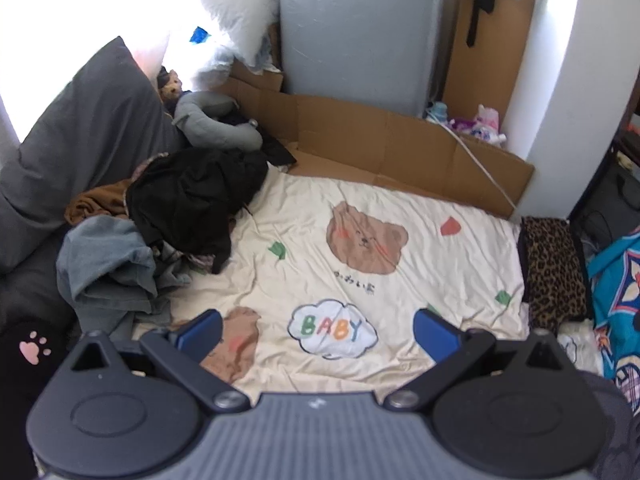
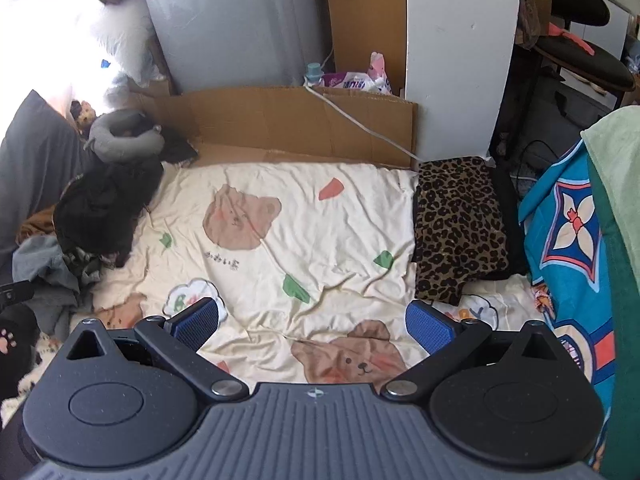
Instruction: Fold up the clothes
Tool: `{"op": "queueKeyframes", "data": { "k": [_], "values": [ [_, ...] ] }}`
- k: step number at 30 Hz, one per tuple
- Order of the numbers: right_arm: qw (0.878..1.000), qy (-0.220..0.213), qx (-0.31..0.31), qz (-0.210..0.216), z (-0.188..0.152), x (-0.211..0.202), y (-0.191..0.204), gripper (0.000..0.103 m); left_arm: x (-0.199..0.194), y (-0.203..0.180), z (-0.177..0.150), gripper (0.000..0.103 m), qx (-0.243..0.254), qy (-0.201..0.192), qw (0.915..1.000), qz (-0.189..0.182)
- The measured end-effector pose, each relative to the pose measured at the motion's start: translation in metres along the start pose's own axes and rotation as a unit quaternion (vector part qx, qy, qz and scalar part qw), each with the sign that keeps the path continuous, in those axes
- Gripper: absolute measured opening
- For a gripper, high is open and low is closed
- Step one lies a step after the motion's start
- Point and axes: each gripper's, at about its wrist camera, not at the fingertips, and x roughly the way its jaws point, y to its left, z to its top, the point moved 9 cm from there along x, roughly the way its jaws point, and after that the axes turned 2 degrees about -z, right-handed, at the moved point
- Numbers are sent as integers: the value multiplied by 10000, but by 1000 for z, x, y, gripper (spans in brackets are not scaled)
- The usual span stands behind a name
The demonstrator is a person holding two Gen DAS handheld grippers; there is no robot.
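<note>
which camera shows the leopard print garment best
The right wrist view. There the leopard print garment lies folded and nearly whole at the right edge of the bear sheet, pattern sharp. In the left wrist view the same garment sits squeezed against the frame's right side, narrower and distorted.

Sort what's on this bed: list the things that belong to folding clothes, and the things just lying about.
For the job:
clothes pile
leopard garment, already folded
left gripper, open
right gripper, open
bear sheet, the work surface

Lying about:
neck pillow
cardboard
white cable
grey pillow
</note>
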Motion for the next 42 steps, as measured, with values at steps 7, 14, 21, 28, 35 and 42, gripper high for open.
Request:
{"op": "queueKeyframes", "data": {
  "k": [7,14,21,28,35,42],
  "values": [
    [9986,101,459,221,-7,2,-14,103,7,-29,-9,103,111,-22,9998,-141],
    [9975,54,602,361,-9,6,-12,103,13,-52,-14,103,555,-52,9984,-64],
    [9968,117,682,403,-11,9,-13,103,20,-41,-18,103,313,82,9995,-9],
    [9979,190,522,340,-13,11,-7,103,25,-34,-20,103,245,199,9994,133],
    [9974,194,563,402,-14,8,-7,103,26,-35,-20,103,298,218,9992,141],
    [9977,224,545,350,-15,9,-7,103,26,-38,-20,103,344,220,9991,124]
  ]
}}
